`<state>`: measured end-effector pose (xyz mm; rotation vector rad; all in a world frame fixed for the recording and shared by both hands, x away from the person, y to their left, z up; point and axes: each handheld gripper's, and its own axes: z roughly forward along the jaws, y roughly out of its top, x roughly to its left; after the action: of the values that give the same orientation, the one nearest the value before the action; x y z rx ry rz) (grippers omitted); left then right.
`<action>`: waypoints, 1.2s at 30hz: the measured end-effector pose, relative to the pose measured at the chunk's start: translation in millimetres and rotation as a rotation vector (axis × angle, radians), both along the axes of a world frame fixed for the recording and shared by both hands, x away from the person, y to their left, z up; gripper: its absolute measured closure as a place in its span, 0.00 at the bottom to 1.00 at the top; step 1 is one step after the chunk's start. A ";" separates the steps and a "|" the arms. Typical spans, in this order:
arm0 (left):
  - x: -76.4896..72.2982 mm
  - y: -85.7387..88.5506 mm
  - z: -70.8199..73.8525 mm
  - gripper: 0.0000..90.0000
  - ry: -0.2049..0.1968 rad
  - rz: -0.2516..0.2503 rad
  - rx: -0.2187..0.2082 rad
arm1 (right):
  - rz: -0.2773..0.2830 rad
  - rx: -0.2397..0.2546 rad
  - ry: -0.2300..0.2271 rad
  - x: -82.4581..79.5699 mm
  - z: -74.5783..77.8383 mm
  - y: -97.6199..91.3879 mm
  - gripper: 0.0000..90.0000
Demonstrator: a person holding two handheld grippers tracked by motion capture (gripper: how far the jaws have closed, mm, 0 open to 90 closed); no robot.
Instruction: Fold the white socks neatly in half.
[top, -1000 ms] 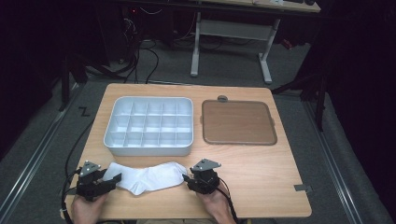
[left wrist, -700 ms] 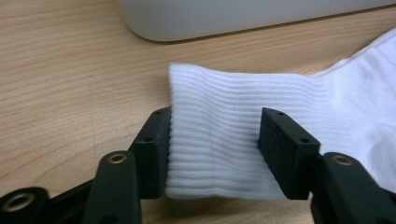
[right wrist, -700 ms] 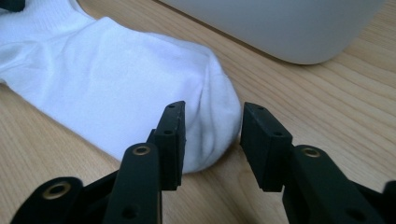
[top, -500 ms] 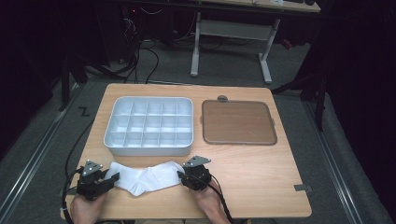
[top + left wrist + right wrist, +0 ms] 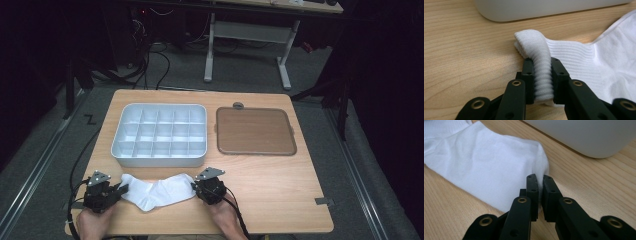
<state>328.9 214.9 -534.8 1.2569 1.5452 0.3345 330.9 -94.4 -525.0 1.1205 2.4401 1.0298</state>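
A white sock lies flat near the table's front edge, cuff to the left and toe to the right. My left gripper has just been closing and is shut on the ribbed cuff, which bunches up between its pads in the left gripper view, where the gripper rises from the bottom. My right gripper has also just been closing. It pinches the thin edge of the sock's toe end between its nearly touching pads.
A white tray with several compartments stands just behind the sock; its wall shows close by in both gripper views. A flat brown mat lies to its right. Bare wood stretches to the right of my right hand.
Both grippers' jaws have closed onto the ends of the sock. The right gripper has edged a little to the left, toward the sock. The sock still lies on the table.
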 end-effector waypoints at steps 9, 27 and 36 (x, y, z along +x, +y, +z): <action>-2.5 -5.7 4.3 0.86 -0.003 -0.027 -0.033 | 0.004 0.007 0.000 -2.6 6.3 -10.1 0.96; -3.2 -33.1 17.4 0.86 -0.019 -0.104 -0.088 | -0.053 0.012 -0.023 -8.8 15.1 -45.3 0.96; -3.3 -49.3 14.9 0.86 -0.013 -0.132 -0.096 | -0.088 0.024 -0.010 -11.4 16.5 -63.6 0.96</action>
<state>325.6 165.7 -519.9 1.2715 1.4424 0.1806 319.5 -158.0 -508.5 1.2161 2.3536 1.0381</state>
